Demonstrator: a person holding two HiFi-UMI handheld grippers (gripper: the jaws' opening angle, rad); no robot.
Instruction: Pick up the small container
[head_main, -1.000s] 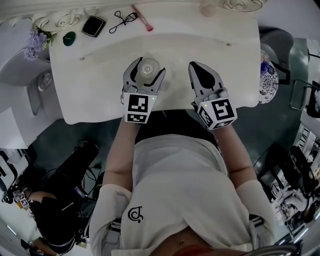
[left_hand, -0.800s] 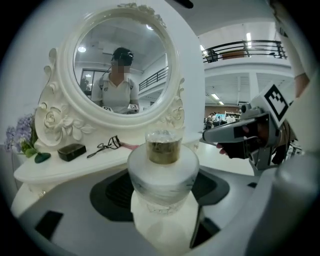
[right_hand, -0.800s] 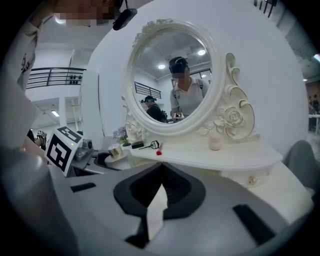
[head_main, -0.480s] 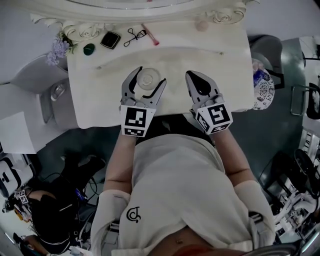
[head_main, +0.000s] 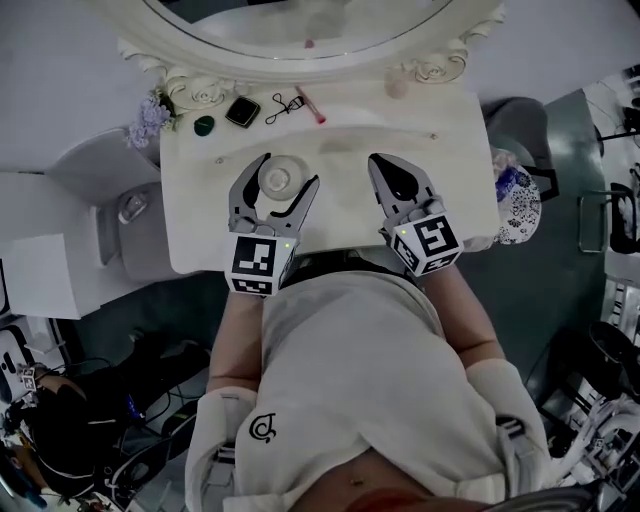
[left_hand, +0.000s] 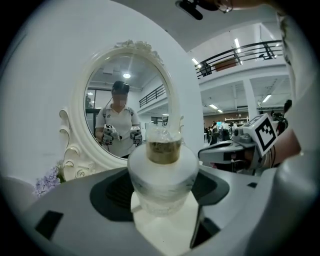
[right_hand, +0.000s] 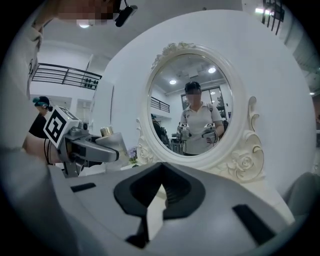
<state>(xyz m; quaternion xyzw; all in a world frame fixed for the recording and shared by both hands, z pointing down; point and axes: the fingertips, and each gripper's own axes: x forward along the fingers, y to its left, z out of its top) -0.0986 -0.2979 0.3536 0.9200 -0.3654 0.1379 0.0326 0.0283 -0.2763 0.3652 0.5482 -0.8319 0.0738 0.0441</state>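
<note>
The left gripper is clasping the small round white container with a clear, gold-toned top between its wide-spread jaws, holding it deep in the gap over the front of the cream-white vanity table. The right gripper, near it on the right, is keeping its jaws pressed together on nothing and pointing toward the oval mirror in its carved white frame.

This looks like a dressing-room mock-up inside a big open hall. A white vanity table holds an ornate oval mirror, an eyelash curler and a compact. Around it are a railed mezzanine, ceiling strip lights and floor cables.
</note>
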